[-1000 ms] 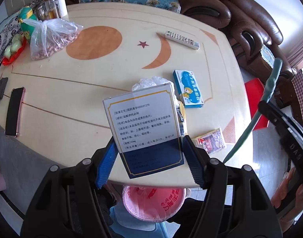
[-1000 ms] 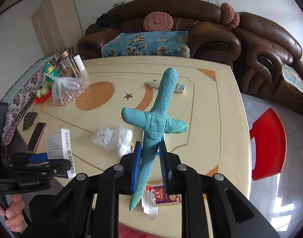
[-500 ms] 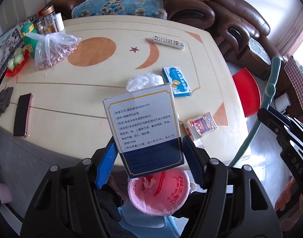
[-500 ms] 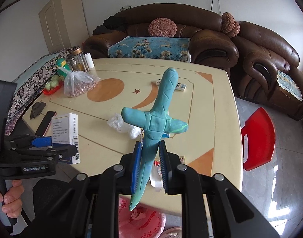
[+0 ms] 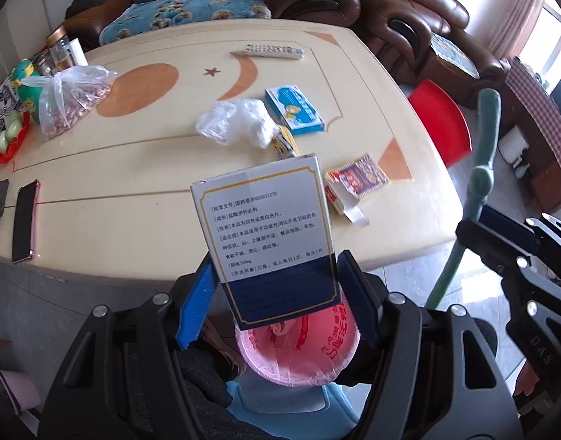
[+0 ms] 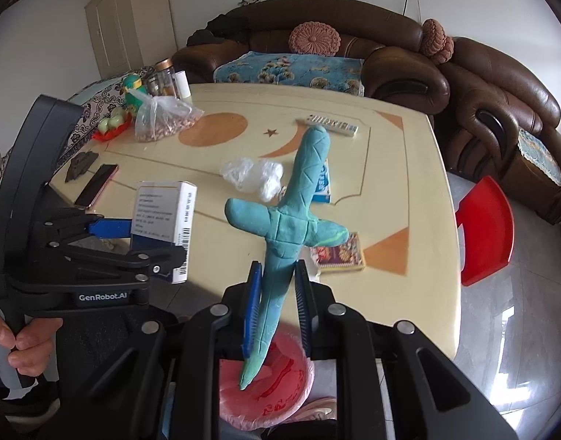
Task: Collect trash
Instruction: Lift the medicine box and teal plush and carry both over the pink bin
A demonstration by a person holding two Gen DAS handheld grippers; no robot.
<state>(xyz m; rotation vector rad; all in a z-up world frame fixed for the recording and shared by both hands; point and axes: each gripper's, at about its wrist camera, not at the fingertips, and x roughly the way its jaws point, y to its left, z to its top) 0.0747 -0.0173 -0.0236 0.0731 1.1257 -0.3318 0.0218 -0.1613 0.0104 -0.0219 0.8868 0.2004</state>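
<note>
My left gripper point(image 5: 273, 286) is shut on a white and navy medicine box point(image 5: 269, 234) and holds it above a bin lined with a pink bag point(image 5: 298, 352), off the table's near edge. The box also shows in the right wrist view point(image 6: 163, 220). My right gripper point(image 6: 278, 297) is shut on a teal cross-shaped clay piece point(image 6: 291, 220), its tip hanging over the pink bin point(image 6: 265, 388). On the table lie a crumpled clear plastic bag point(image 5: 236, 121), a blue carton point(image 5: 295, 110) and an opened red packet point(image 5: 353, 183).
A cream table point(image 5: 133, 168) holds a remote point(image 5: 269, 51), a bag of nuts point(image 5: 71, 99), a phone point(image 5: 23, 216), jars point(image 5: 56, 55) and a fruit plate point(image 6: 109, 126). A brown sofa point(image 6: 353, 58) stands behind. A red stool point(image 6: 485, 227) is at the right.
Both grippers have pulled back from the table towards its near edge, still holding the box and the clay piece. The pink bin now shows below both.
</note>
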